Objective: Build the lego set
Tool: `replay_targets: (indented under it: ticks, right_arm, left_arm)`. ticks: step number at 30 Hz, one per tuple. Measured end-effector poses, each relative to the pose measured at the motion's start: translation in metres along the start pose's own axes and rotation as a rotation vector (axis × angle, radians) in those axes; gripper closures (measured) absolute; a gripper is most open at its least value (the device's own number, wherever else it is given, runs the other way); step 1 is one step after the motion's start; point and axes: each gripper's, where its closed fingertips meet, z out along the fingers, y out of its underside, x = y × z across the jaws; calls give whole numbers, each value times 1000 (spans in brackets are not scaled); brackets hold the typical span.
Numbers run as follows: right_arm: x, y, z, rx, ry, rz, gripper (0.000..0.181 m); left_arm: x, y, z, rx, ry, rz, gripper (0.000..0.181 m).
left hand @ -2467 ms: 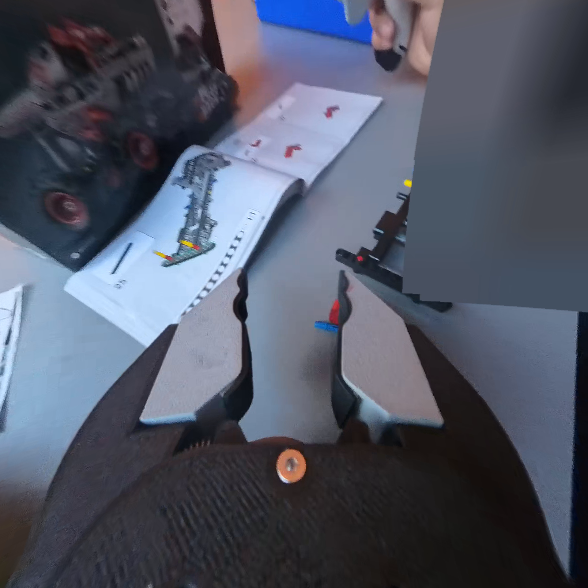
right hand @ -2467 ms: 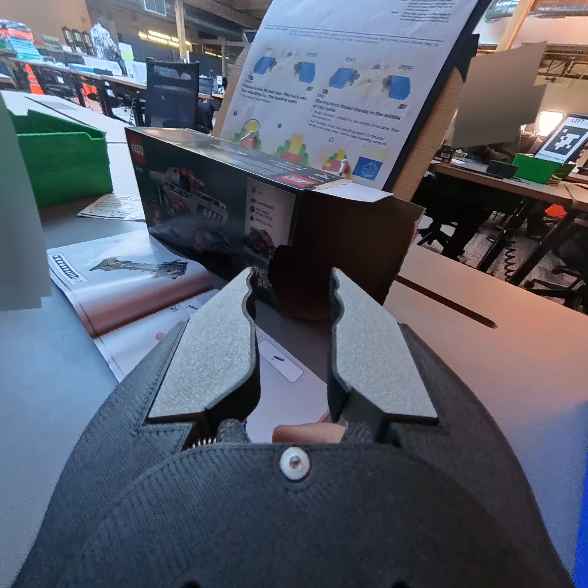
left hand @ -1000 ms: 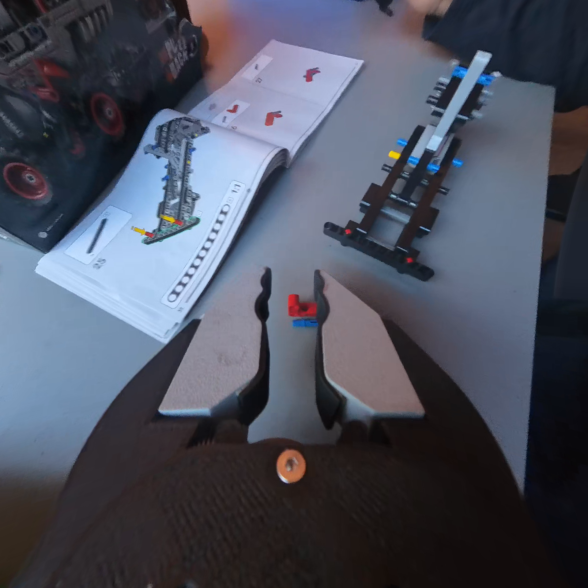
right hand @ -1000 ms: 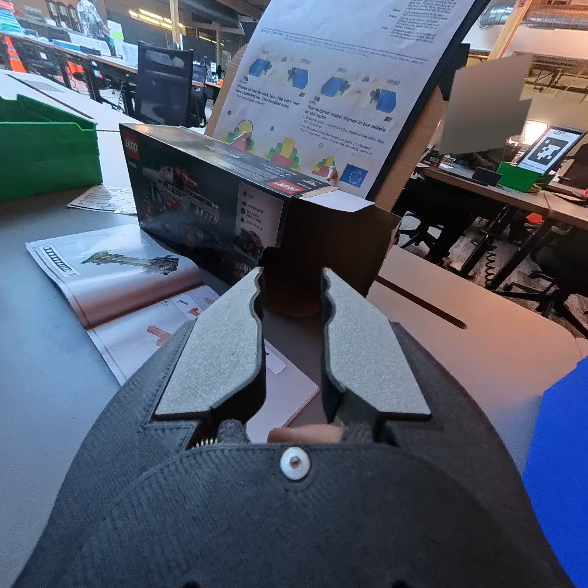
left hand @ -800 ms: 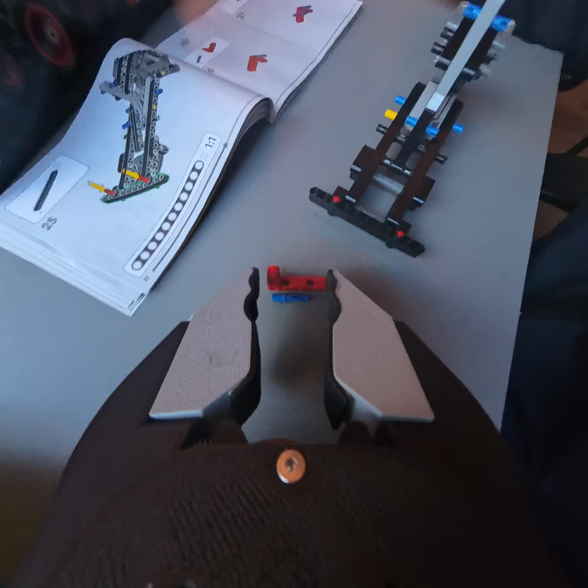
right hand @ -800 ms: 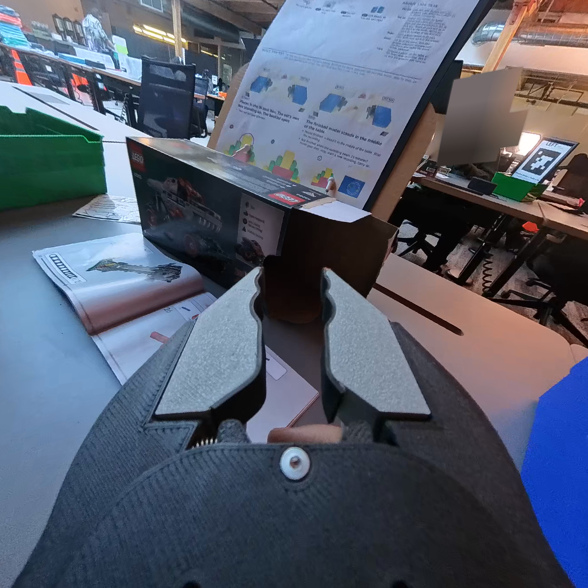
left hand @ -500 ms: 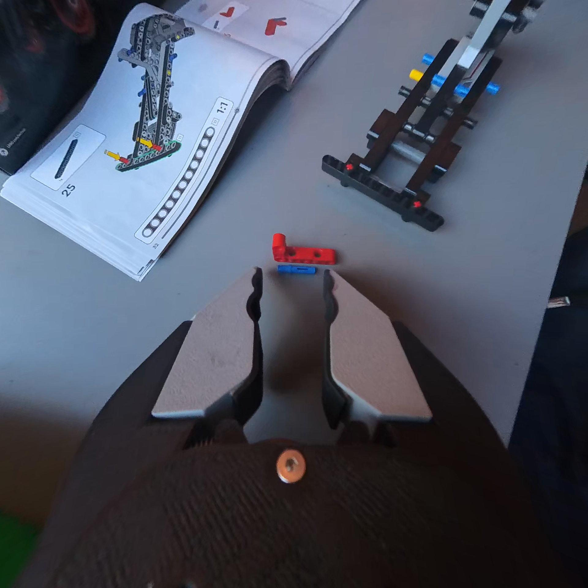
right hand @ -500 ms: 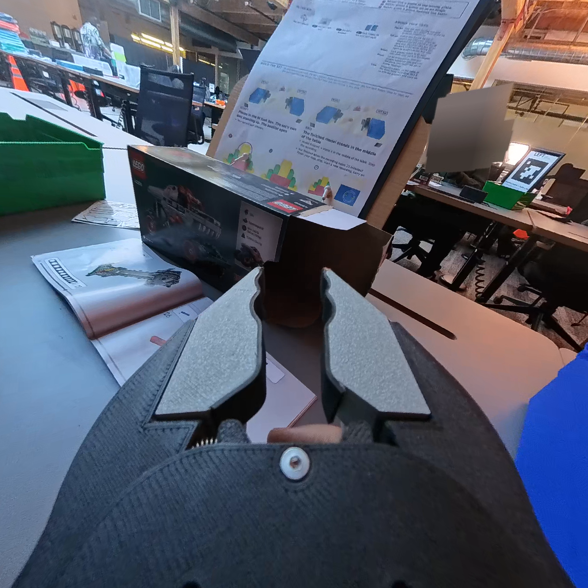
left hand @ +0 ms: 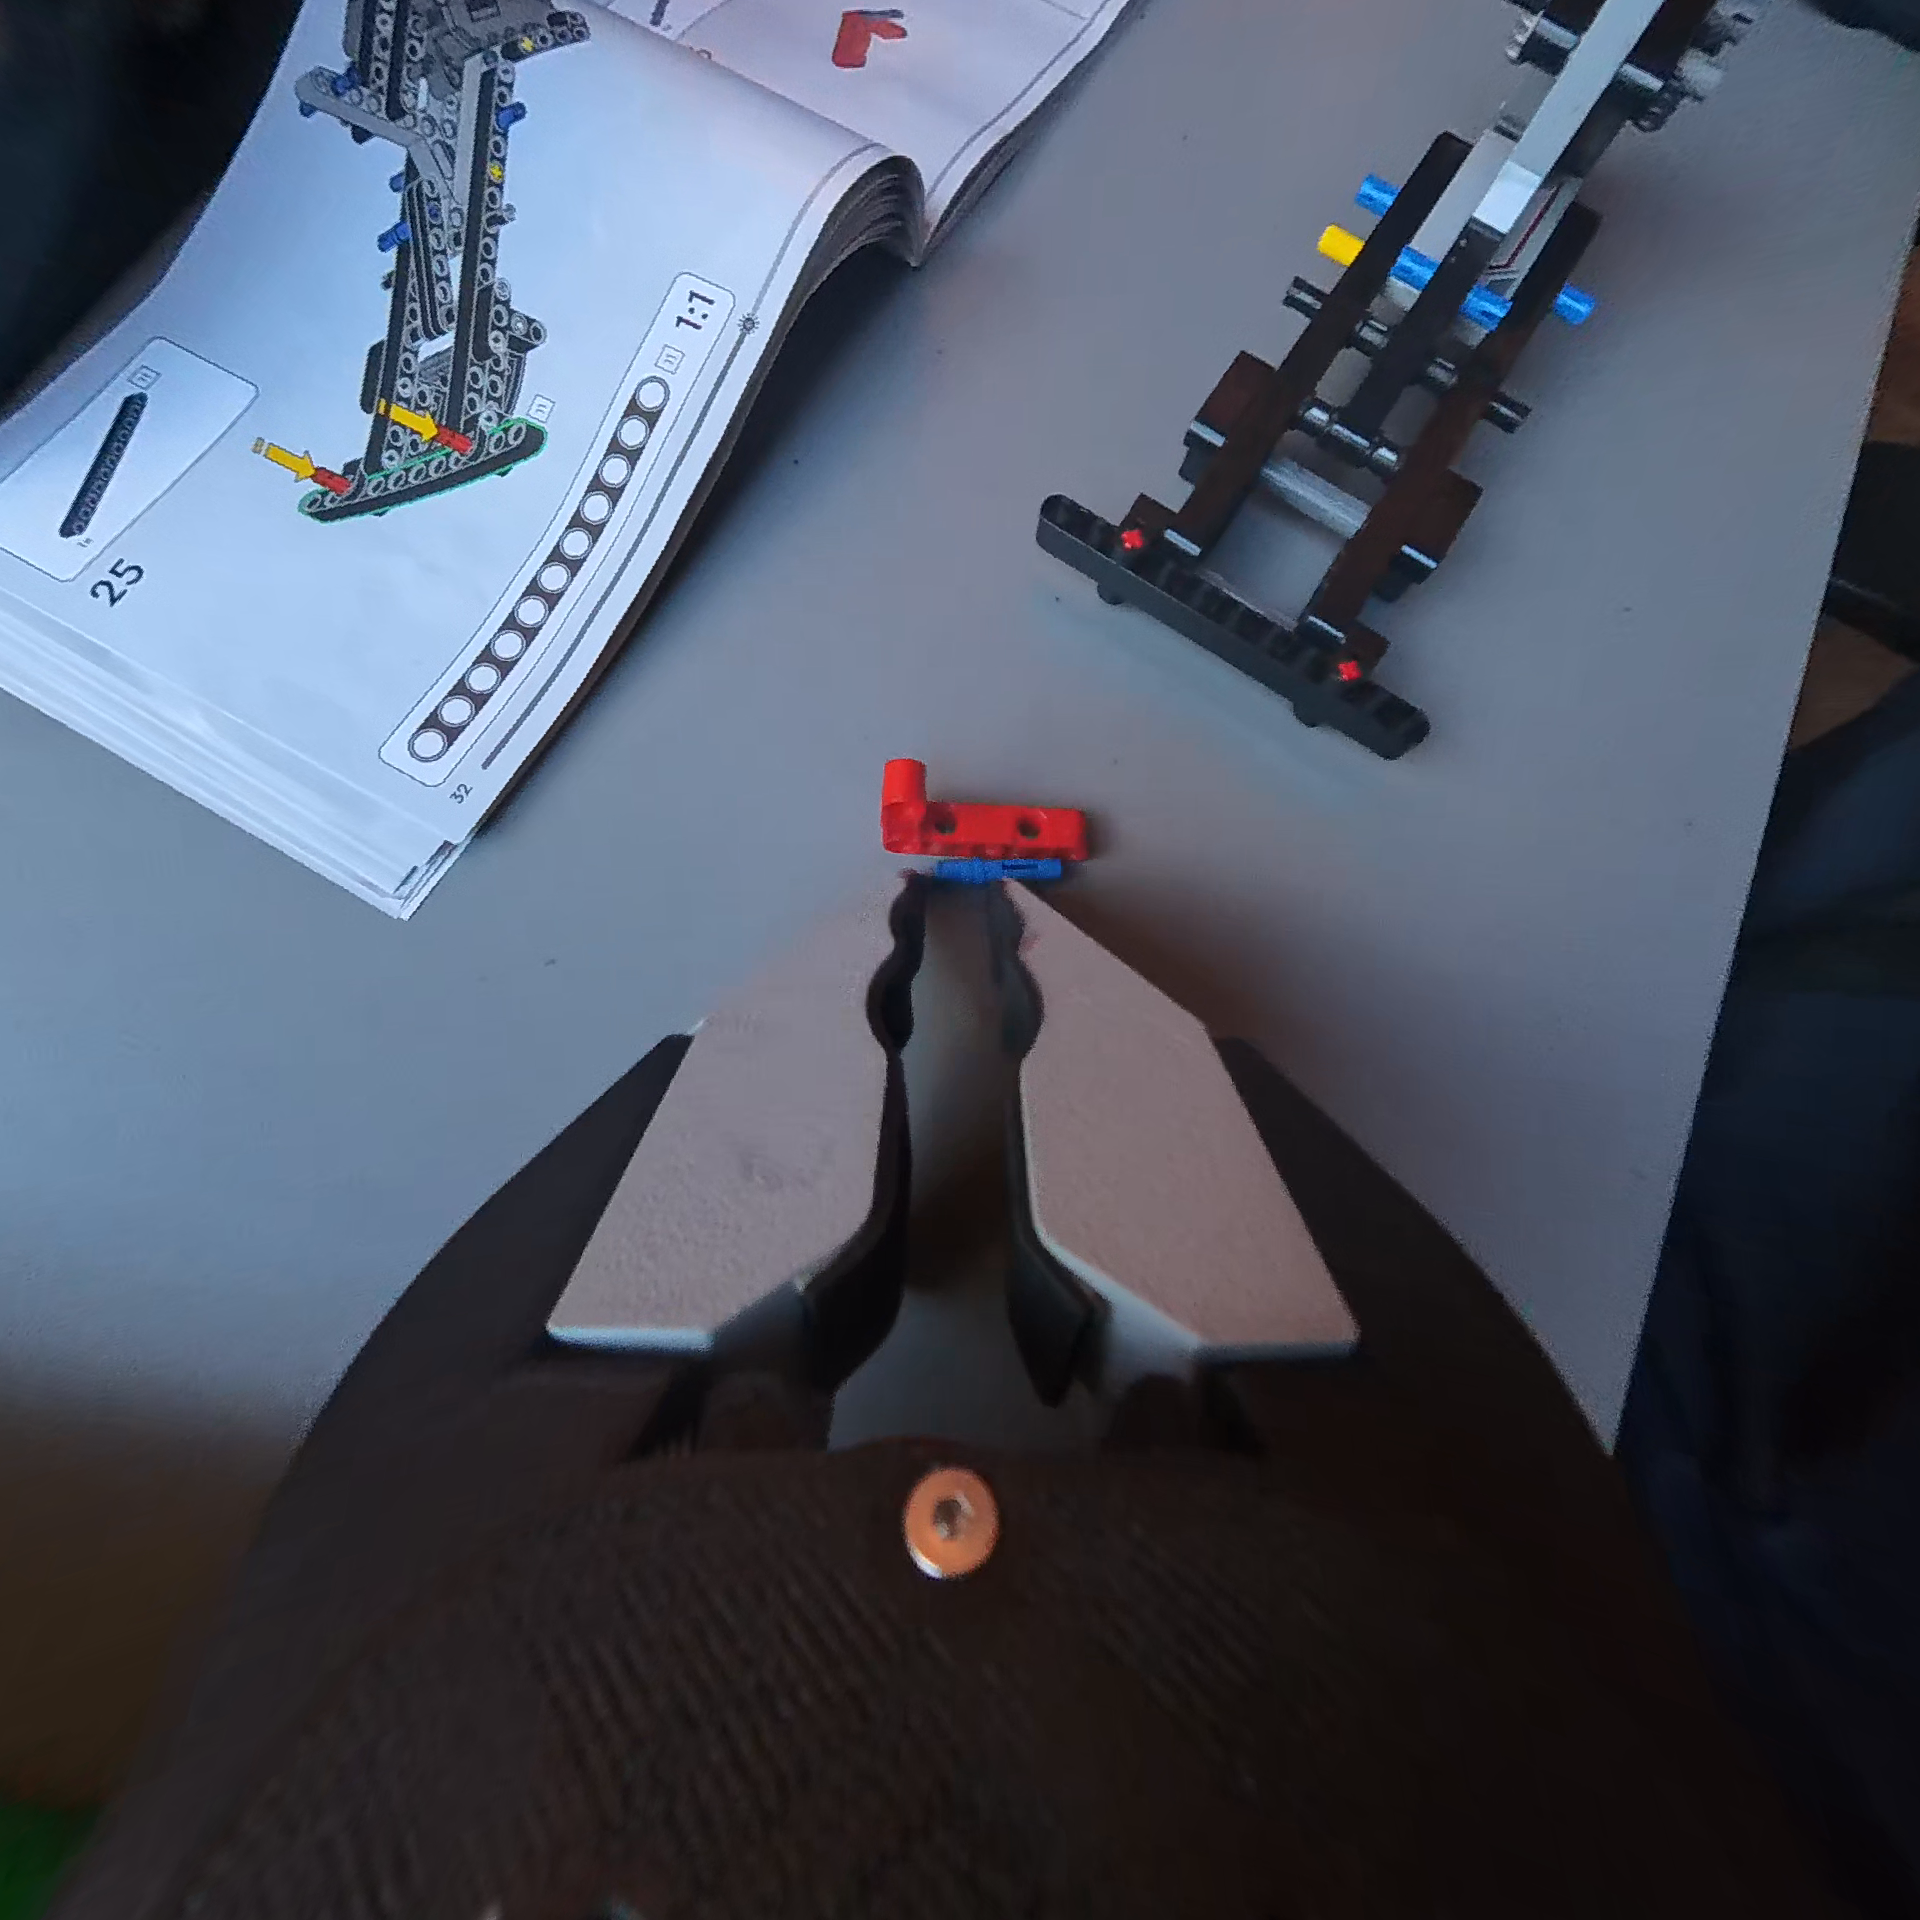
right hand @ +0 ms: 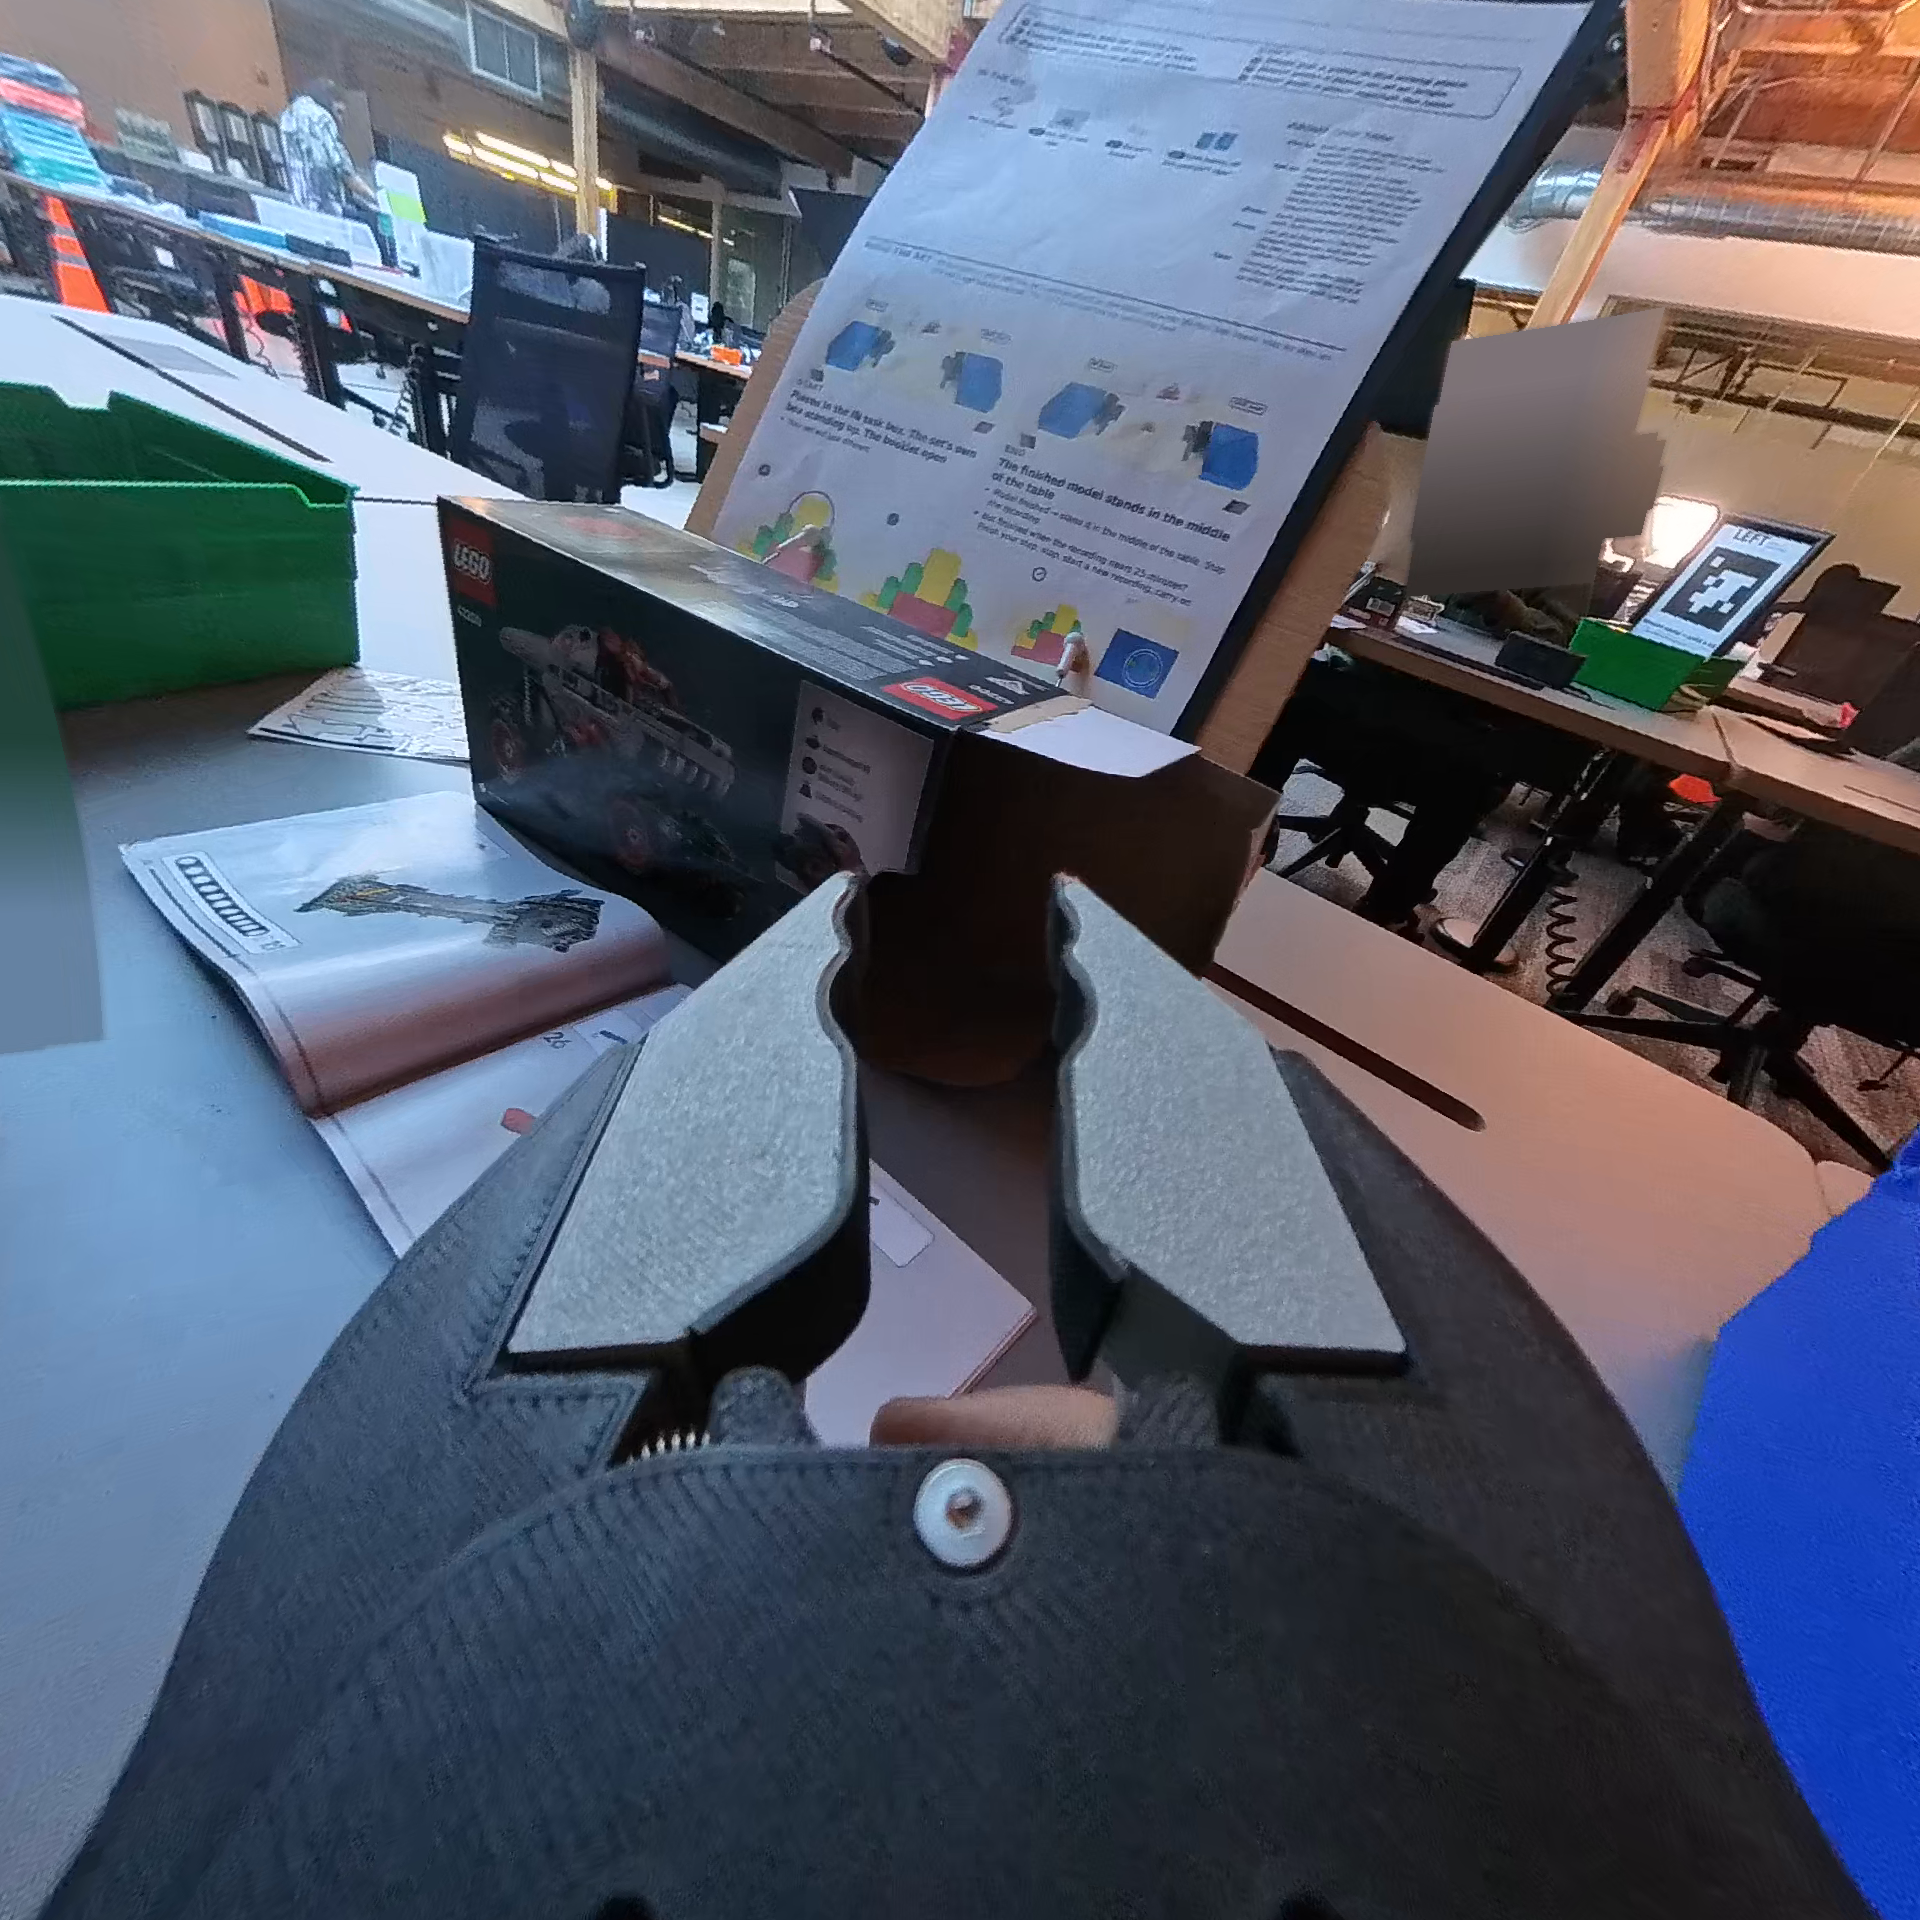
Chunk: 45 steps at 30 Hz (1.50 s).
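A red L-shaped lego piece (left hand: 982, 826) and a small blue pin (left hand: 997, 870) lie side by side on the grey table. My left gripper (left hand: 958, 899) points down at them with its tips right at the blue pin. Its jaws are narrowly open and nothing is between them. A black lego frame (left hand: 1351, 436) with blue and yellow pins lies to the far right. The open instruction booklet (left hand: 416, 416) lies to the left. My right gripper (right hand: 951, 904) is open and empty, held above the table facing the lego box (right hand: 675, 686).
The table's edge runs along the right of the left wrist view, past the frame. In the right wrist view a green bin (right hand: 177, 582) stands at the left, a blue bin (right hand: 1829, 1455) at the right, and a propped instruction board (right hand: 1122, 364) behind the box. There is about 35 centimeters between the tips of the two grippers.
My left gripper has come in over the table to the red piece and blue pin, and its jaws have narrowed. The right gripper has hardly moved.
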Motion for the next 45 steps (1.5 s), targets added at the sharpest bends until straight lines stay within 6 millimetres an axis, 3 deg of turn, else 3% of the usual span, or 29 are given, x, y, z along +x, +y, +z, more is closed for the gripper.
replay_targets:
  ticks: [13,15,19,28,33,35,39,45]
  right_arm:
    - [-9,5,4,-27,-34,-16,150]
    - [-9,5,3,-26,-32,-19,150]
    - [-10,-1,-1,-8,-40,-20,149]
    - [-81,-18,-21,25,-460,5,141]
    - [-130,-24,-57,8,-794,12,142]
    - [-147,-17,-72,-57,-918,21,134]
    - [-171,15,-86,-234,-1007,-56,114]
    - [-195,72,-96,-470,-1044,-191,120]
  left_arm:
    - [0,0,-1,4,28,-28,171]
    - [-3,-1,-2,14,1,-31,160]
    - [-4,2,-5,16,-46,-44,157]
    - [4,4,-4,2,-99,-13,142]
    - [4,0,1,1,-110,-15,144]
    - [3,-1,2,0,-119,-19,146]
    - [2,-1,2,-1,-133,-13,151]
    - [4,-4,5,0,-125,-11,160]
